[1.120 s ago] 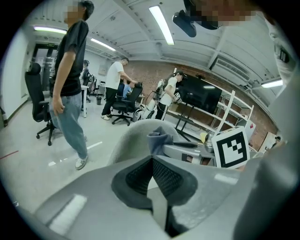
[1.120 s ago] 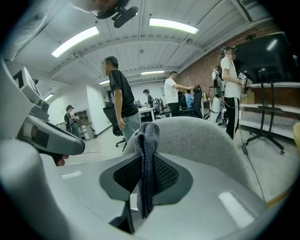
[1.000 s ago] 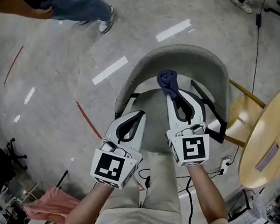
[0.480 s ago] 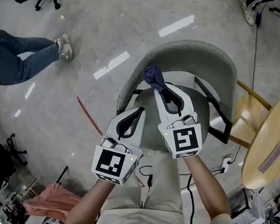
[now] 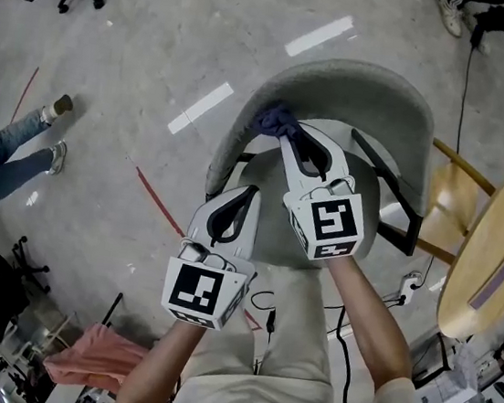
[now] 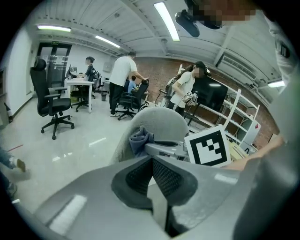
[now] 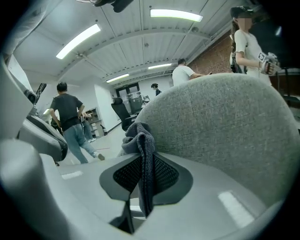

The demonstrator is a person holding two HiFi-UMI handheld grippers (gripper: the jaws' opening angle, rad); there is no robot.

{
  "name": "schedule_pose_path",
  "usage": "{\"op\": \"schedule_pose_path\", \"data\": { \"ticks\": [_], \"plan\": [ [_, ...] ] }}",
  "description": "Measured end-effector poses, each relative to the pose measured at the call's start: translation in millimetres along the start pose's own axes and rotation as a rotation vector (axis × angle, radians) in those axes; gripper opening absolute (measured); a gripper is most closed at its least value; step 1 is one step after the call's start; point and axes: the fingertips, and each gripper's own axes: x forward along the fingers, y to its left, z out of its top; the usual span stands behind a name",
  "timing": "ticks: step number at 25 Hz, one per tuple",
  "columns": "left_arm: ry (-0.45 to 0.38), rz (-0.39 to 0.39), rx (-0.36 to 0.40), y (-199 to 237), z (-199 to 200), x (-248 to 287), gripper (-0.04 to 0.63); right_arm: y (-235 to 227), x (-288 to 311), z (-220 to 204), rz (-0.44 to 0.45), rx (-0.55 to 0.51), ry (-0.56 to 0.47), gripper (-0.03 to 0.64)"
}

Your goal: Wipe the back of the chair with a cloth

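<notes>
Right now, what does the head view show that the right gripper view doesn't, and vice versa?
Head view only: the round wooden table to the right and the pink fabric on the floor. Right gripper view only: close up, the jaws closed on the cloth, plus the ceiling lights. Both: the right gripper holding the blue cloth at the grey chair back.

The curved fabric chair back (image 5: 341, 81) is mottled light grey; the crumpled soft cloth (image 5: 272, 116) is dusky blue. The left gripper (image 5: 252, 191) and right gripper (image 5: 286, 135) are pale grey plastic with black-and-white marker squares.
</notes>
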Motion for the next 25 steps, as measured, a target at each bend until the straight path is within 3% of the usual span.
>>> {"op": "schedule_pose_path", "data": {
  "ticks": [25],
  "plan": [
    [0.021,-0.046,0.024,-29,10,25,0.0,-84,-39,8,-0.201,0.061,-0.033,0.075]
  ]
}}
